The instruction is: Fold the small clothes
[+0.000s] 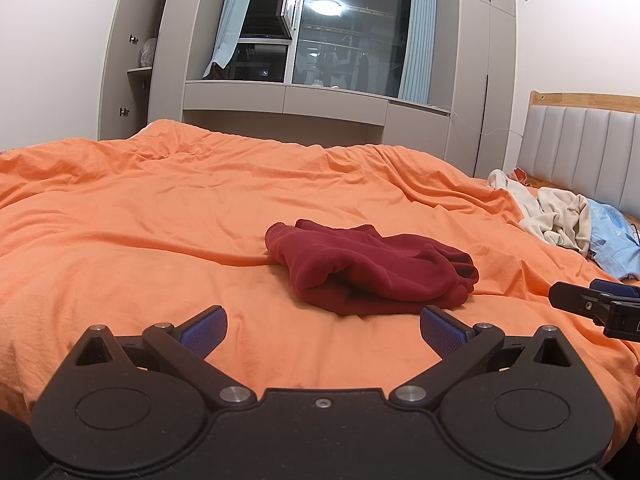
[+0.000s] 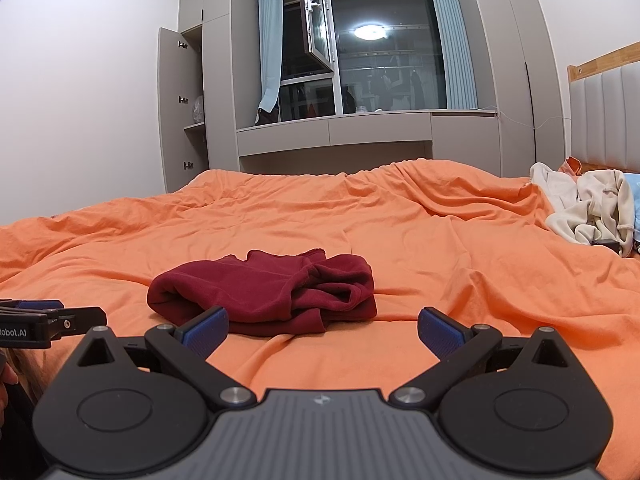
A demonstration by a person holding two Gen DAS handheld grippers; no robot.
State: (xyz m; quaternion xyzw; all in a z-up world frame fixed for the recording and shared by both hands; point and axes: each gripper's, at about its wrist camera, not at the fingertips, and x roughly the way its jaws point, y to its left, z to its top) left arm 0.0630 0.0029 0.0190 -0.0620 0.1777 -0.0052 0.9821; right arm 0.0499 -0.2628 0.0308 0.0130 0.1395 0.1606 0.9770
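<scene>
A small dark red garment (image 1: 368, 268) lies crumpled in a low heap on the orange bedcover (image 1: 140, 220). My left gripper (image 1: 323, 330) is open just short of its near edge, blue pads wide apart with nothing between them. In the right wrist view the same red garment (image 2: 264, 292) sits ahead and left. My right gripper (image 2: 322, 330) is open too, and its left pad overlaps the cloth's near edge in the image. Each gripper shows in the other's view: the right gripper (image 1: 600, 304) at the right edge, the left gripper (image 2: 48, 318) at the left edge.
A pile of cream and light blue clothes (image 1: 568, 224) lies by the padded headboard (image 1: 584, 148) at the right. Grey wardrobes (image 2: 180, 108) and a dark window (image 2: 368, 60) stand beyond the bed's far side. The orange cover is wrinkled all around.
</scene>
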